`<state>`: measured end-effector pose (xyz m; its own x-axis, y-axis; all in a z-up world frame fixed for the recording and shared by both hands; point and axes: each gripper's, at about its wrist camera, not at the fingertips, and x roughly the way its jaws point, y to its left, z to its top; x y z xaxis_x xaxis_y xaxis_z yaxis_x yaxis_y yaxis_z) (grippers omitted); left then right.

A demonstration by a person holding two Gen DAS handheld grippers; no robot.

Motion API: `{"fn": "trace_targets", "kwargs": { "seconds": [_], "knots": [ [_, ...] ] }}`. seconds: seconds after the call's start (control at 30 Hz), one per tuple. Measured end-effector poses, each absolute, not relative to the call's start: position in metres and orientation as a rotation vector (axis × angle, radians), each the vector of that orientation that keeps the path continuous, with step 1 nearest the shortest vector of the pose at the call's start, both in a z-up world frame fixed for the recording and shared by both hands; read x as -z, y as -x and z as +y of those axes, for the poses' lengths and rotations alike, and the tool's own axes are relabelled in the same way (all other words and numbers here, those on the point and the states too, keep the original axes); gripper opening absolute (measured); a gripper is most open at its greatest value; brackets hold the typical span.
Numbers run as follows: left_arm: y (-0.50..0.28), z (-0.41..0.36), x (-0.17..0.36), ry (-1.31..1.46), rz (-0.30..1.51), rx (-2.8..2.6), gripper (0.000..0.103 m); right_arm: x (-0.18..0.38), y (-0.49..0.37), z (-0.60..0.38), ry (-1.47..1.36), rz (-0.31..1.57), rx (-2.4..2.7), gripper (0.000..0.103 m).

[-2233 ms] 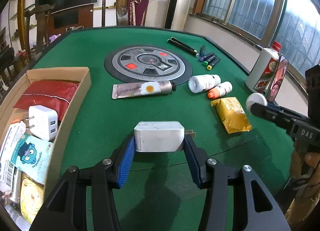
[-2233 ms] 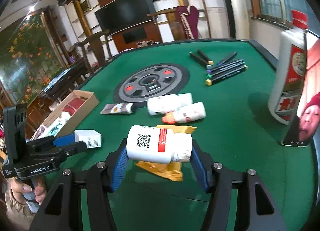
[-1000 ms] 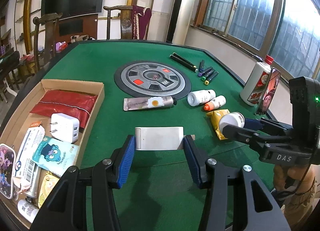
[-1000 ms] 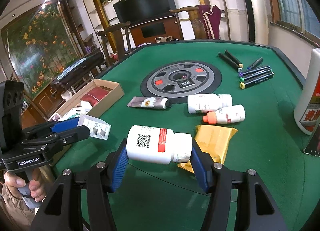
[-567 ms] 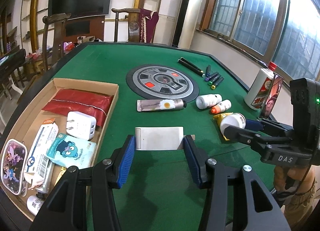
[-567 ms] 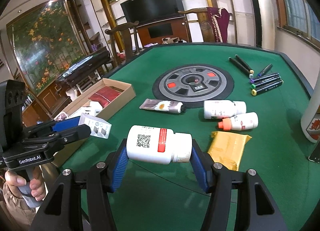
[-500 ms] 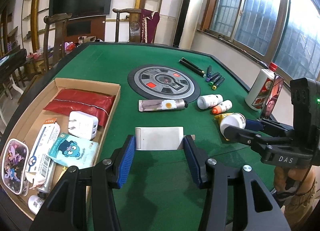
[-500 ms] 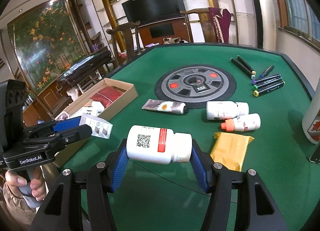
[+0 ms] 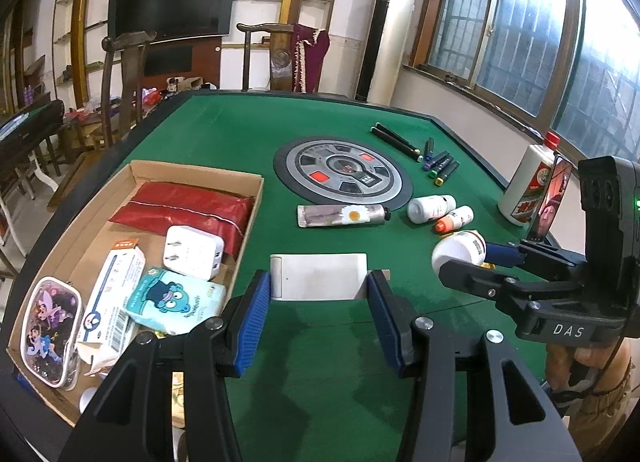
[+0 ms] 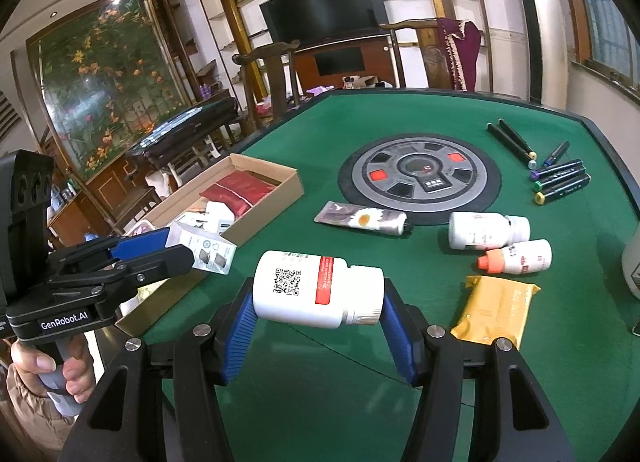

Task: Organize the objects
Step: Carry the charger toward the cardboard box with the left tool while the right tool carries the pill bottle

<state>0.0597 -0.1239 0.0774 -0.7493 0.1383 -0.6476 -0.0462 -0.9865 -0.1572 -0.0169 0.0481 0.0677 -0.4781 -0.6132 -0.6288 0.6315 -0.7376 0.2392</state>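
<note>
My left gripper [image 9: 319, 294] is shut on a small white box [image 9: 319, 276], held above the green table just right of the cardboard box [image 9: 256, 198]. It also shows in the right wrist view [image 10: 202, 252]. My right gripper [image 10: 319, 312] is shut on a white pill bottle [image 10: 316, 288] with a QR code and a red stripe, held above the table. The bottle also shows in the left wrist view [image 9: 458, 251]. The cardboard box [image 10: 276, 204] holds a red pouch [image 9: 184, 208], a white charger [image 9: 194, 252] and several packets.
On the table lie a hand cream tube [image 9: 342, 215], two small bottles [image 9: 432, 208], a yellow packet [image 10: 494, 310], several markers [image 10: 558, 178] and a round grey panel [image 9: 344, 172]. A white liquor bottle [image 9: 530, 186] and a phone [image 9: 550, 202] stand at the right edge.
Both grippers have moved left and back toward the cardboard box, each still holding its object. More of the box's inside is in view now.
</note>
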Motion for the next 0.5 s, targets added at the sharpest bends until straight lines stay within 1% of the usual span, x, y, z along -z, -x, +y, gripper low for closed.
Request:
{"fn": "trace_targets", "kwargs": {
  "seconds": [0.5],
  "knots": [
    [-0.07, -0.146, -0.079, 1.068, -0.241, -2.892, 0.049, -0.066, 0.011, 0.026, -0.928, 0.07, 2.171, 0.063]
  ]
}}
